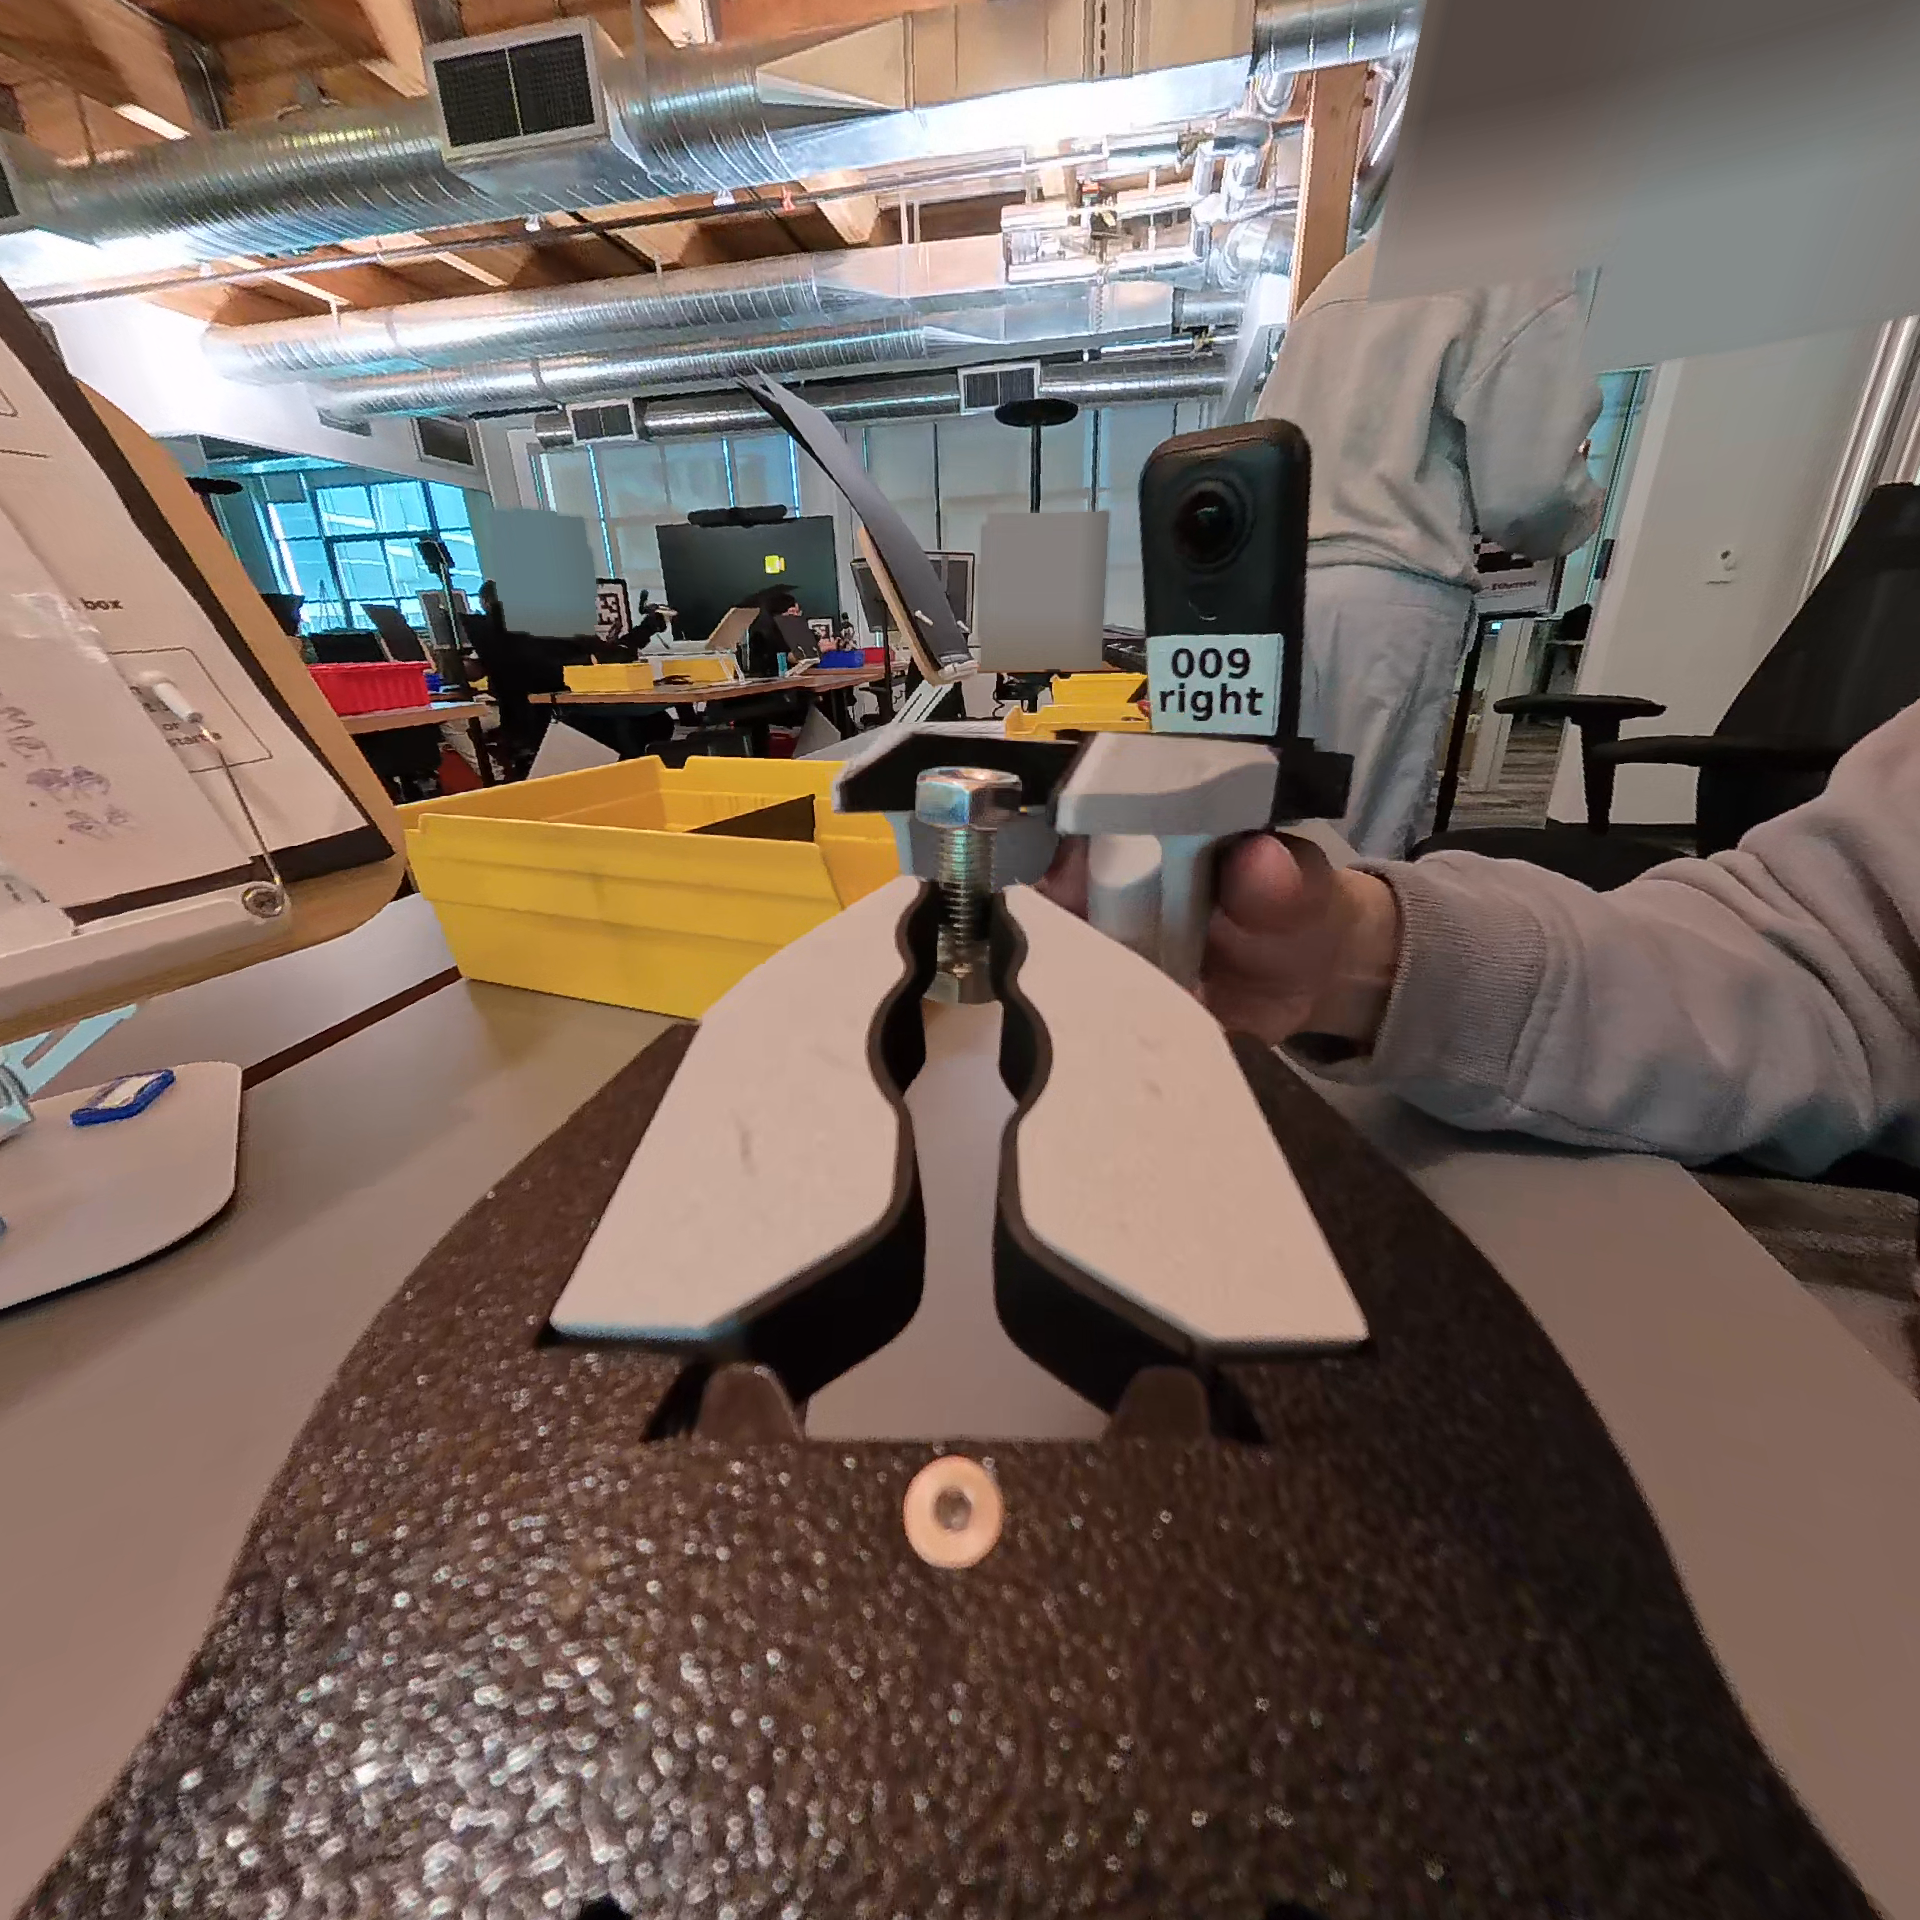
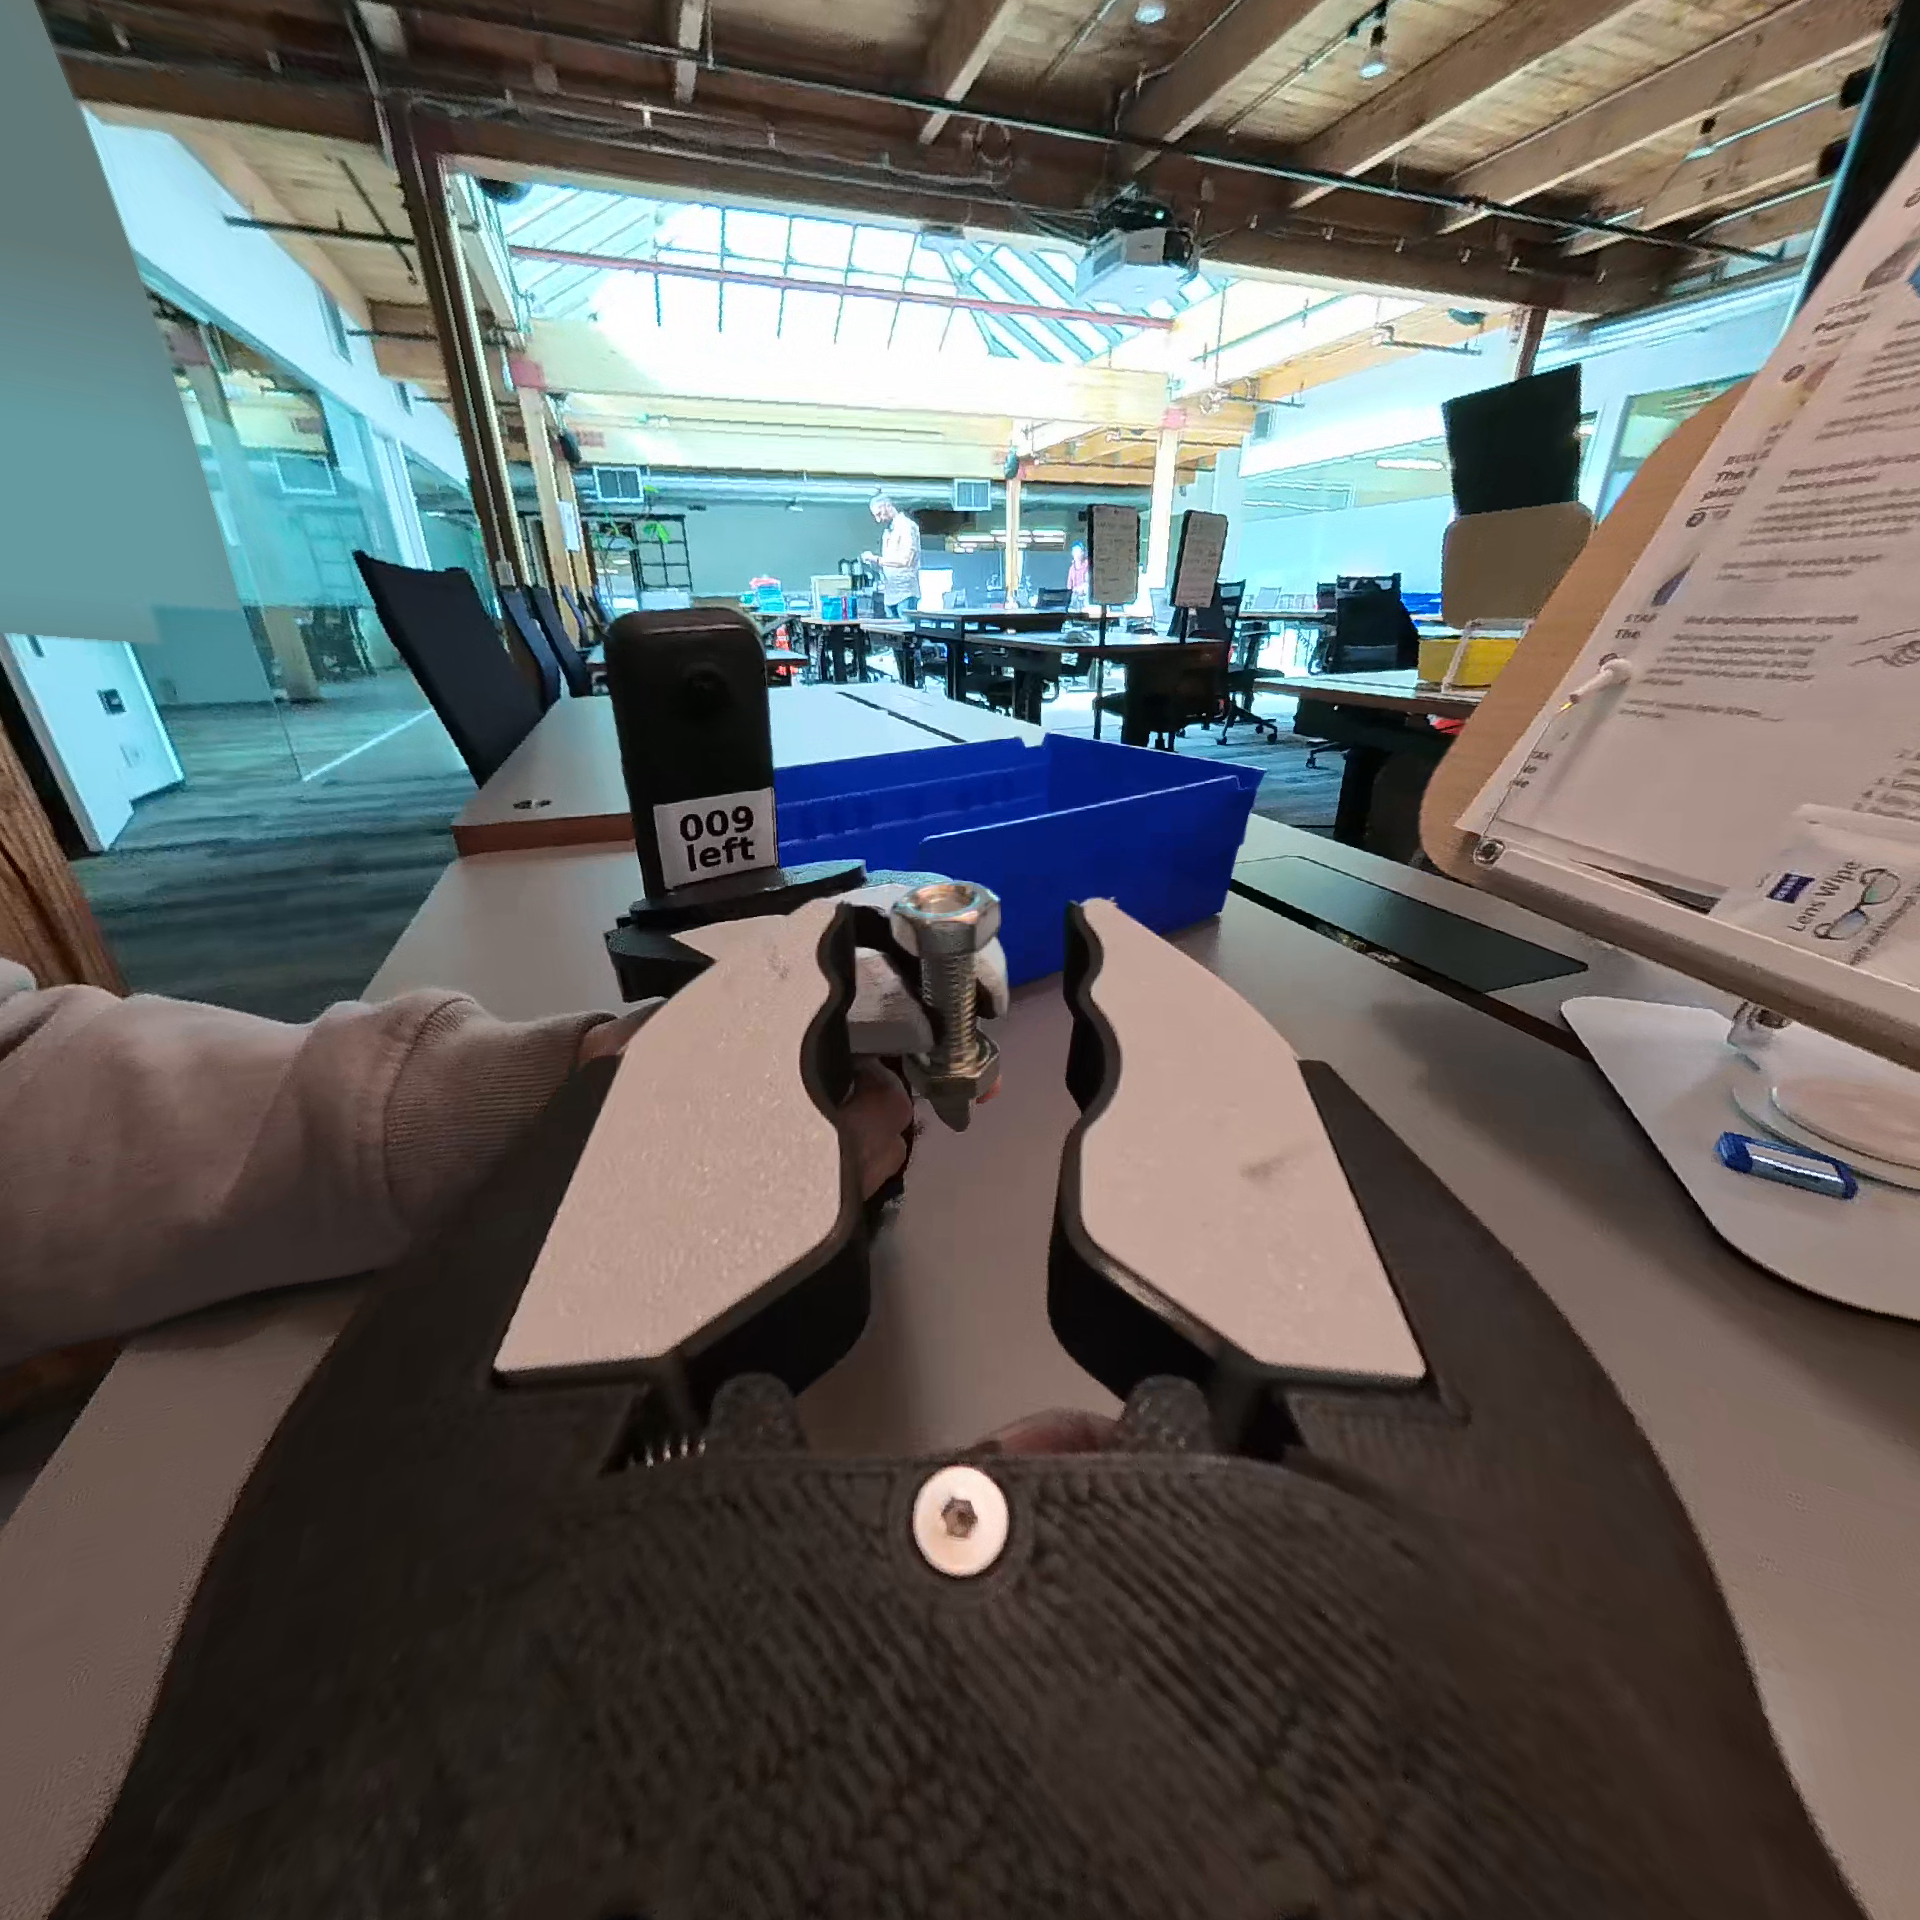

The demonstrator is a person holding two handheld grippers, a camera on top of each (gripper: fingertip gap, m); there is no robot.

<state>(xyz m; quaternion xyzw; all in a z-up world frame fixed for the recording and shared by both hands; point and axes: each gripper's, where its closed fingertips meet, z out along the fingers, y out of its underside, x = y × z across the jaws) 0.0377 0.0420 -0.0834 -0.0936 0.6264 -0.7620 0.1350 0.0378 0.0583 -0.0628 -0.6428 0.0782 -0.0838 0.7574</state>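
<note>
My left gripper (image 1: 961, 920) is shut on the threaded shank of a silver hex bolt (image 1: 961, 883) and holds it upright over the grey table (image 1: 416, 1195). The hex head is on top and a nut (image 1: 961, 982) sits near the lower end. In the right wrist view the bolt (image 2: 948, 997) and its nut (image 2: 951, 1075) stand between the spread fingers of my right gripper (image 2: 954, 927). Those pads (image 2: 1174, 1101) are apart from the bolt, so the right gripper is open. The left gripper's fingertips (image 2: 883, 1013) show behind the bolt, and the right gripper (image 1: 1164, 795) shows beyond it in the left wrist view.
A yellow bin (image 1: 623, 862) stands behind the bolt in the left wrist view, and a blue bin (image 2: 1091, 831) in the right wrist view. A paper stand (image 2: 1714, 623) with a small blue object (image 2: 1782, 1164) on its base is beside them. A person in grey (image 1: 1434, 520) and a black chair (image 1: 1818, 707) are beyond. Both grippers' tips are close together, under 4 cm apart.
</note>
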